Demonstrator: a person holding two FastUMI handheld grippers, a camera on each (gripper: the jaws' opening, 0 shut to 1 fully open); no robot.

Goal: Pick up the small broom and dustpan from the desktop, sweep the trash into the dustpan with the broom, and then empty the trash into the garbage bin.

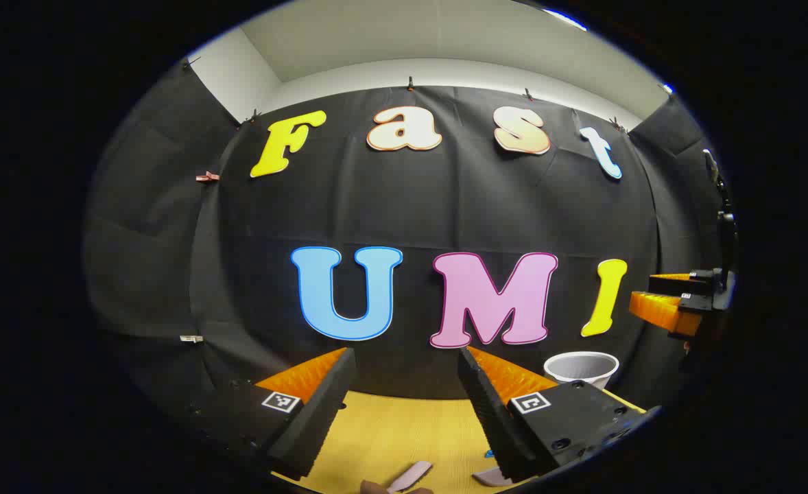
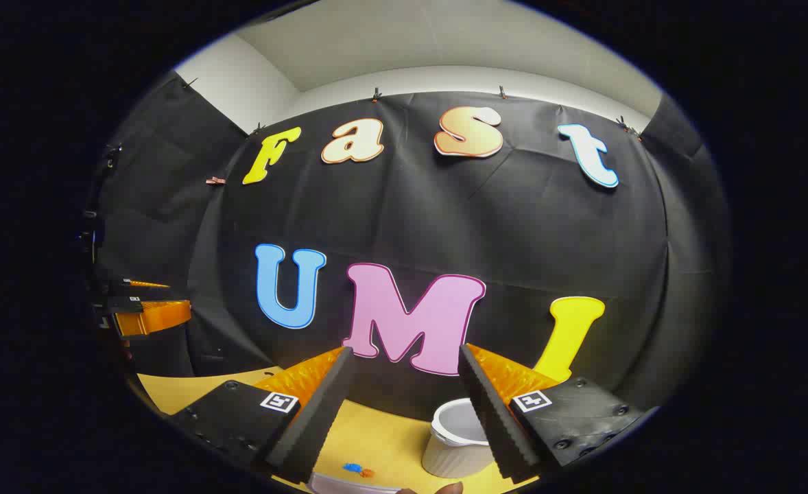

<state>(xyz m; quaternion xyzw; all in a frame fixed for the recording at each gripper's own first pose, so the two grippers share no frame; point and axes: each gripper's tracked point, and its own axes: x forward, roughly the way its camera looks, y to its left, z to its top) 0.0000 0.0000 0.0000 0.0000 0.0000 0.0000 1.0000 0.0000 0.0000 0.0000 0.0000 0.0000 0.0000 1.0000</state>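
My left gripper (image 1: 406,357) hangs open above the yellow desktop (image 1: 390,432), nothing between its fingers. At the bottom edge lie two pale lilac pieces (image 1: 411,475), cut off; I cannot tell which is broom and which is dustpan. The white garbage bin (image 1: 581,369) stands at the back right, and the right gripper (image 1: 668,296) shows at the far right. My right gripper (image 2: 404,353) is open too, held over the desk with the bin (image 2: 453,439) just below, partly behind its right finger. Small blue and orange trash bits (image 2: 357,470) lie near a pale rim (image 2: 349,484).
Black cloth walls close off the desk at the back and on both sides. The left gripper (image 2: 147,312) shows at the far left of the right gripper view, above the desk's left part (image 2: 171,391). A tiny blue scrap (image 1: 488,453) lies by the left gripper's right finger.
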